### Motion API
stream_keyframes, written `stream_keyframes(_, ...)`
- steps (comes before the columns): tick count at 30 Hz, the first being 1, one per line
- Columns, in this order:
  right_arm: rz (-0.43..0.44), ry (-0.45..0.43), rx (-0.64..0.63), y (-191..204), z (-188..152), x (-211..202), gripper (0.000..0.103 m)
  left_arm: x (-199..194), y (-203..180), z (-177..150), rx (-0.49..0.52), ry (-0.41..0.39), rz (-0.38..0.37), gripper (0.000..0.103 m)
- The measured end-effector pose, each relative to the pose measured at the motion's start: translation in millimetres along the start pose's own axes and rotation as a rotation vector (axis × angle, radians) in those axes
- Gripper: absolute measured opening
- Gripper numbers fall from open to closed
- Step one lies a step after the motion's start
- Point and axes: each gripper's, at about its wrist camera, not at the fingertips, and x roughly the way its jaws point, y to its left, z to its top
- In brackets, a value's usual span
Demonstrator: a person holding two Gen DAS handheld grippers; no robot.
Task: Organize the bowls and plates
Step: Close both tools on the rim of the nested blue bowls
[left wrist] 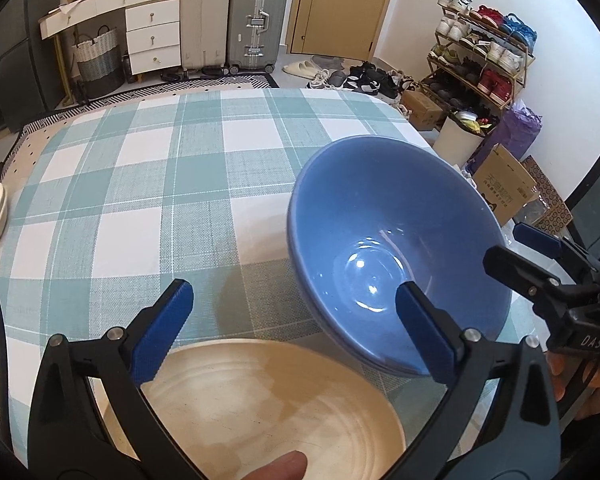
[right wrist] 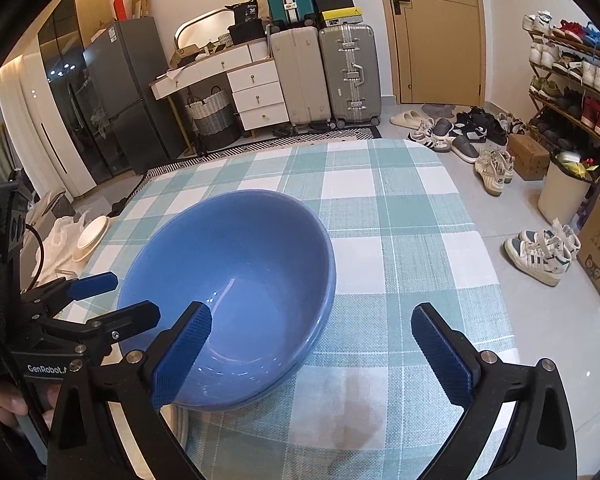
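Both claws hang released over the table, jaws spread wide and holding nothing. The left gripper hovers above a cream plate at the near table edge, one blue pad in front of the blue bowl. The right gripper straddles the near right side of that bowl, its left pad inside the rim, touching or not I cannot tell. The bowl appears to sit nested on a second blue one, on the checked tablecloth. More cream plates rest at the far left edge. Likely risks: a pad clipping the rim and tipping the nested pair, or the two grippers colliding.
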Motion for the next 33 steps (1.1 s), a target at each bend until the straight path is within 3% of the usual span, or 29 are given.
stream_keyframes(12, 0.067, 0.037, 0.065, -15.0, -9.2, 14.2, 0.102, 12.6, 14.0, -1.9, -0.042, 0.013, 0.011, 0.098)
stream_keyframes(15, 0.091, 0.032, 0.058, -13.1, -10.6, 16.0, 0.101, 14.5, 11.0, -1.9, -0.034, 0.024, 0.004, 0.086)
stream_keyframes(17, 0.105, 0.033, 0.054, -11.9, -10.7, 17.6, 0.096, 16.0, 9.4, -1.8, -0.033, 0.030, -0.015, 0.074)
stream_keyframes(20, 0.127, 0.053, 0.054, -11.0, -10.5, 22.5, 0.080, 15.6, 4.8, -1.3, -0.019, 0.027, -0.039, 0.062)
stream_keyframes(23, 0.127, 0.057, 0.041, -8.6, -10.9, 25.5, 0.078, 15.5, -0.3, -1.1, -0.001, 0.025, -0.052, 0.055)
stream_keyframes(33, 0.124, 0.052, 0.016, -1.7, -10.9, 25.1, 0.049, 16.3, -14.1, 0.2, 0.037, 0.029, -0.072, 0.033)
